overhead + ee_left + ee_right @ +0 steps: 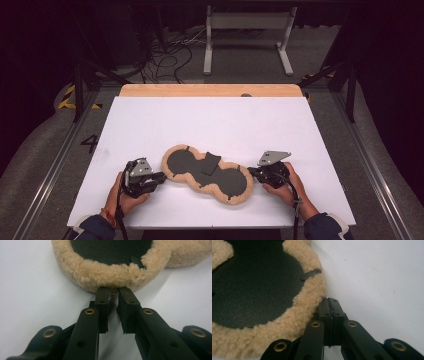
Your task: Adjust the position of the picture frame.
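Just fleece pad (206, 173) between both jaws.

Dark room; grey floor (310, 60), white bench (248, 22), cables (165, 55) behind table.

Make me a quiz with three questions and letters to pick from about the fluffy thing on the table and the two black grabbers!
1. Where is the fluffy pad?
A. on the white table
B. on the floor
C. on a shelf

2. What colour is its fluffy edge?
A. blue
B. tan
C. red

3. How do the right gripper's jaws stand?
A. wide apart
B. pressed together
C. around a cup

Answers:
1 A, the high view shows it lying on the white top between the left gripper and the right one.
2 B, the fleece rim is tan around dark grey patches.
3 B, the right gripper view shows no gap between them, right at the fleece edge.
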Tool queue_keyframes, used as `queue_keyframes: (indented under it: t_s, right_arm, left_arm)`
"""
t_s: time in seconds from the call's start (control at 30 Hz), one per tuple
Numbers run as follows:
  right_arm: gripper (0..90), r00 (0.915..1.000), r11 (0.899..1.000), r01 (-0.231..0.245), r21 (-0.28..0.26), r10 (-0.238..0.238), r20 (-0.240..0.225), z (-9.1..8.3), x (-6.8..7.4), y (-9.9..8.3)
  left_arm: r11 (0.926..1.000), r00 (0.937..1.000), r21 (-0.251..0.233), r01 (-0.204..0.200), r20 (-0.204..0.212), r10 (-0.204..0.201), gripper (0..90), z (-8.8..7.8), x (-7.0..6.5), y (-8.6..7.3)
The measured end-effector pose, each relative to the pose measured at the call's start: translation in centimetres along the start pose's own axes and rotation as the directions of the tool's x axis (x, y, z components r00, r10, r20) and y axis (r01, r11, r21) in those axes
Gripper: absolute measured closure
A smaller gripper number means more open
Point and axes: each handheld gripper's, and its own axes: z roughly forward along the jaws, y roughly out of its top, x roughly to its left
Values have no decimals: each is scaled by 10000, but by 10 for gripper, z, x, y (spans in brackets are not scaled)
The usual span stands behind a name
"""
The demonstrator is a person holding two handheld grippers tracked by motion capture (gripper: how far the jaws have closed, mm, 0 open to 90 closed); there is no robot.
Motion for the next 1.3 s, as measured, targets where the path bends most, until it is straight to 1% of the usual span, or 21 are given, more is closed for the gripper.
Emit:
queue_keyframes:
  t_s: [0.07, 0.1, 0.13, 0.27, 0.3, 0.4, 0.5, 0.57, 0.63, 0.73, 0.8, 0.83, 0.87, 0.9, 0.93, 0.97, 1.0, 1.07, 1.17, 1.23, 1.3]
  right_arm:
    - [900, 10000, 10000, 14, -22, -15, -26, -3, 1, -3]
    - [900, 10000, 10000, 14, -22, -15, -26, -3, 1, -3]
    - [900, 10000, 10000, 76, -8, -76, -21, -6, 5, -5]
    - [900, 9999, 9999, 139, -28, -139, -89, -9, 10, -9]
    - [900, 9998, 9999, 148, -20, -148, -120, -10, 11, -9]
    - [900, 9994, 9997, 224, -41, -225, -256, -12, 16, -12]
    - [900, 9994, 9998, 155, -86, -157, -324, -14, 21, -14]
    - [900, 9995, 9999, -63, -147, 59, -307, -15, 24, -16]
    - [900, 9994, 9997, -166, -182, 161, -293, -16, 27, -17]
    - [900, 9995, 9998, -135, -171, 131, -276, -18, 29, -19]
    - [900, 10000, 9998, -37, -195, 35, -79, -20, 29, -18]
    - [900, 9999, 9996, -103, -280, 104, 9, -21, 27, -17]
    - [900, 9999, 9996, -103, -280, 104, 9, -21, 27, -17]
    - [900, 9996, 9989, -239, -394, 245, 133, -21, 25, -16]
    - [899, 9989, 9982, -370, -479, 384, 286, -20, 23, -15]
    - [891, 9984, 9979, -412, -505, 431, 362, -18, 21, -13]
    - [889, 9986, 9981, -378, -486, 396, 364, -17, 20, -12]
    - [890, 9985, 9975, -422, -562, 441, 328, -15, 19, -11]
    - [891, 9988, 9978, -437, -495, 447, 201, -11, 19, -10]
    - [896, 9994, 9985, -310, -447, 316, 125, -9, 21, -10]
    - [898, 9994, 9984, -311, -480, 317, 106, -10, 21, -9]
  left_arm:
    - [10000, 10000, 25, -31, -84, 31, 785, 6, 6, 7]
    - [10000, 10000, 25, -31, -84, 31, 784, 6, 6, 7]
    - [9999, 9995, 35, -130, -292, 131, 784, 10, 8, 11]
    - [9999, 9995, -47, 119, -293, -120, 794, 20, 18, 21]
    - [9999, 9991, -91, 140, -394, -143, 793, 24, 20, 24]
    - [9999, 9987, -58, 92, -495, -95, 794, 31, 25, 32]
    - [10000, 9982, -84, -21, -601, 16, 765, 33, 28, 34]
    - [9996, 9987, -223, 150, -478, -160, 762, 34, 30, 33]
    - [9996, 9990, -218, 196, -404, -205, 765, 33, 30, 32]
    - [9992, 9995, -208, 328, -6, -328, 765, 29, 26, 29]
    - [9995, 9996, -237, 214, 173, -210, 766, 27, 21, 28]
    - [9994, 9994, -306, 187, 281, -178, 766, 27, 17, 27]
    - [9994, 9994, -306, 187, 281, -178, 768, 27, 17, 27]
    - [9998, 9993, -174, 54, 377, -47, 768, 28, 12, 27]
    - [9998, 9996, -194, -44, 285, 50, 754, 28, 9, 27]
    - [9998, 9992, -146, -152, 364, 157, 757, 29, 7, 29]
    - [9997, 9988, -185, -161, 459, 169, 756, 31, 3, 32]
    - [9994, 9987, -79, -345, 378, 348, 755, 34, 1, 35]
    - [9995, 9988, -108, -297, 390, 301, 758, 38, 3, 38]
    - [9993, 9987, -74, -353, 356, 356, 757, 40, 4, 41]
    - [9993, 9987, -86, -370, 354, 373, 754, 41, 5, 42]
